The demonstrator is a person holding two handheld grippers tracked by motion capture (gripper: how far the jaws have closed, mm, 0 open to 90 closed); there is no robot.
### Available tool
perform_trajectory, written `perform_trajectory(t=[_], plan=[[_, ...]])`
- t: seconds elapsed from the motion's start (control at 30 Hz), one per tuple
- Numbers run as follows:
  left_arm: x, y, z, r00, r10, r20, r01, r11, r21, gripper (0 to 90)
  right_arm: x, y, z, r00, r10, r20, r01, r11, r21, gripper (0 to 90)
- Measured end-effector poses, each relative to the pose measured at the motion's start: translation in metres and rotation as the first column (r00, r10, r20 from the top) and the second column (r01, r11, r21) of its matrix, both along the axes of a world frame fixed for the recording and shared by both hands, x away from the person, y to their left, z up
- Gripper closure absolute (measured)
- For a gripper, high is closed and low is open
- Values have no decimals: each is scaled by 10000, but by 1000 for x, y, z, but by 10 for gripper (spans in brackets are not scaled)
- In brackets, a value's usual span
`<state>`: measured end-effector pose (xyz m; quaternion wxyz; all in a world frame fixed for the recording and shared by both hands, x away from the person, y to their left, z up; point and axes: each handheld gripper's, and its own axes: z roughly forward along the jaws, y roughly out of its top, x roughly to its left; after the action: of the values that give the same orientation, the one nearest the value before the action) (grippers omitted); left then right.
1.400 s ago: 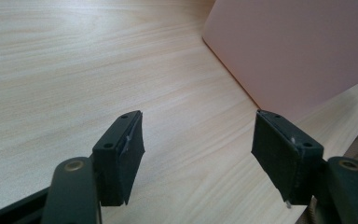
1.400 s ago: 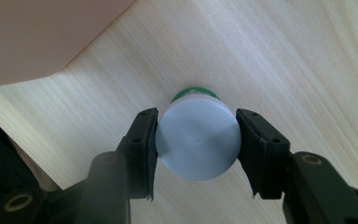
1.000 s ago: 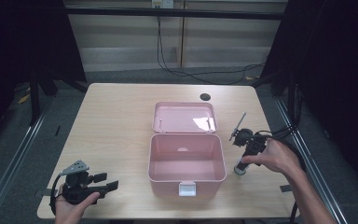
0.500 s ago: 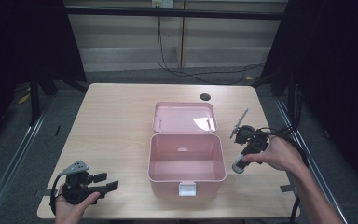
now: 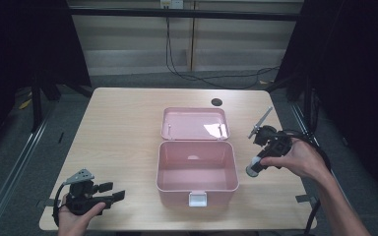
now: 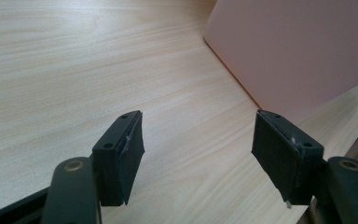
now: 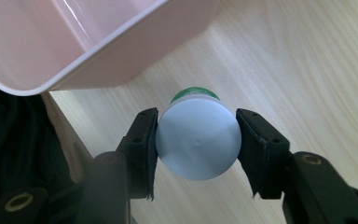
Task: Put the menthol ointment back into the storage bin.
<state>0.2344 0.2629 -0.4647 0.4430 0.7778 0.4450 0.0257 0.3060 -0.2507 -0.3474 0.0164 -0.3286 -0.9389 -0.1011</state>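
Now the right gripper [image 5: 254, 167], clenched on a white-capped bottle [image 7: 198, 138], sits a little nearer the pink box [image 5: 197, 169] than a second ago. Only the bottle's cap and a green edge are visible. Near left, the left gripper [image 5: 112, 192] stays released, with bare table [image 5: 123, 128] around.

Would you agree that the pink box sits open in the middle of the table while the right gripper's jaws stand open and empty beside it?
Not quite: the right gripper is shut on a white-capped bottle, as the right gripper view shows. The pink box does sit open mid-table beside it.
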Motion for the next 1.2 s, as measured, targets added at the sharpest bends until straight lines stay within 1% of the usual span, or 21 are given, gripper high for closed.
perform_trajectory(t=[0.03,0.07,0.13,0.2,0.23,0.33,0.47,0.57,0.73,0.93,1.07,1.1,1.13,1.17,1.2], plan=[[0,0,0,10000,-20,10,20,10000,7,337,-1,0,2,9998,26,206,-26,10000,10,509],[0,0,0,10000,-25,16,25,10000,3,338,-3,0,4,9996,-54,291,52,10000,86,509],[0,0,0,10000,-11,-8,11,10000,6,338,-5,-1,9,9990,28,439,-36,9998,175,509],[0,0,0,10000,-14,13,14,10000,34,338,-7,-2,13,9986,-71,520,52,9993,360,509],[0,-1,0,10000,16,6,-16,10000,19,338,-7,-3,15,9980,11,629,-37,9992,404,509],[0,0,0,10000,-2,-6,2,10000,8,338,-10,-6,21,9978,-68,654,23,9976,688,509],[0,0,0,10000,0,8,0,10000,27,338,-12,-11,29,9956,-152,926,68,9959,902,509],[0,0,0,10000,-4,0,4,10000,23,338,-14,-14,35,9937,-250,1096,118,9928,1193,510],[0,0,0,10000,1,5,-1,10000,24,338,-15,-14,46,9917,-270,1256,87,9894,1446,510],[1,-1,0,10000,33,16,-33,10000,-11,338,-16,-11,57,9867,-136,1623,-169,9826,1852,510],[1,-1,0,10000,11,14,-11,10000,20,339,-15,-6,62,9840,-7,1782,-363,9783,2042,510],[1,-1,0,10000,5,27,-5,10000,21,339,-14,-4,63,9804,43,1968,-462,9768,2090,510],[1,-1,0,10000,10,42,-10,10000,17,339,-13,-2,64,9800,83,1990,-529,9741,2200,510],[1,-1,0,10000,6,36,-6,10000,22,339,-12,0,65,9794,200,2009,-654,9729,2216,510],[1,-1,0,10000,25,10,-25,10000,26,339,-11,2,65,9781,191,2074,-659,9731,2209,510]])
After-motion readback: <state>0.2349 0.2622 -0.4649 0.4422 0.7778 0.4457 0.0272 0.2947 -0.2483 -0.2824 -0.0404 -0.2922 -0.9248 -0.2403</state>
